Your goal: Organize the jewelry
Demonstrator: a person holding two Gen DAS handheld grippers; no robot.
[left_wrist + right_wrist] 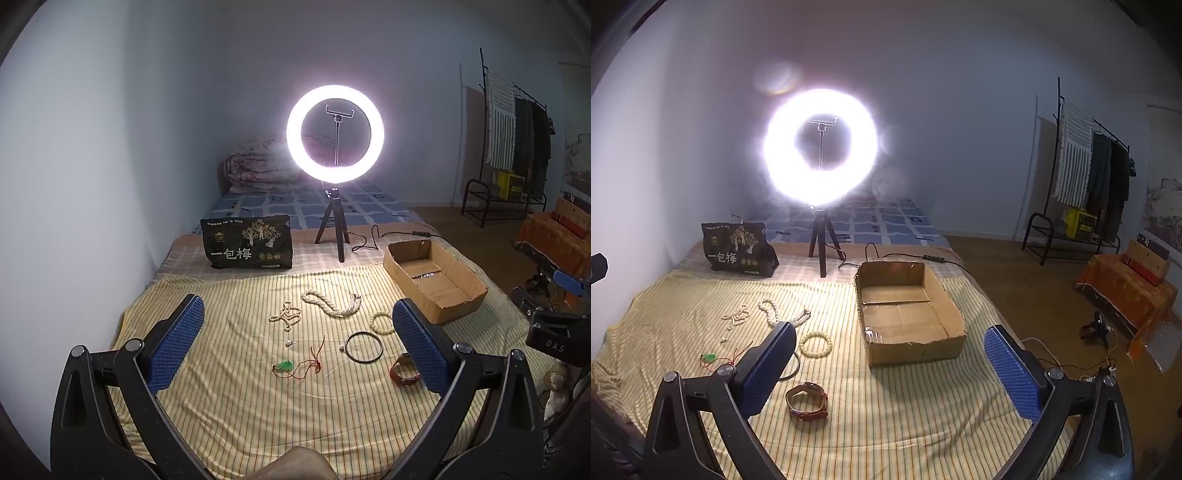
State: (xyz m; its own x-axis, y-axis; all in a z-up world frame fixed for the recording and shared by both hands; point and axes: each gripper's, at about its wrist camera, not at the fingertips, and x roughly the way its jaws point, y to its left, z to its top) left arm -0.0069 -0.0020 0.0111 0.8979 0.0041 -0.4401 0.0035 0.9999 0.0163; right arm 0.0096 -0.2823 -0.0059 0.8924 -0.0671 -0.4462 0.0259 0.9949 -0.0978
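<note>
Grippers hover over the striped sheet (236, 406), both with blue pads spread wide and nothing between them. The left gripper (297, 325) frames most of the jewelry: a green pendant (286, 366) on a red cord lies nearest, a thin black bangle (364, 347) just to its right, and a brown watch (402, 371) partly hidden behind the right-hand pad. Farther out sit a pale bead bracelet (380, 322), a thick string of white beads (332, 304) and a smaller tangle of beads (286, 314) to its left. A tiny earring (290, 343) rests between the tangle and the pendant.

The right gripper (890, 339) points at the cardboard box (955, 314), which stands open on the sheet, well apart from the loose pieces; a small shiny item lies inside near its front wall, too small to identify. In this view the watch (807, 402) lies just beside the left-hand pad, with the bracelet (815, 344) beyond it.

Past the sheet, a dark snack bag (247, 245) stands upright, and a lit ring light (335, 134) on a tripod glares beside it. A clothes rack (1086, 173) stands against the far wall.
</note>
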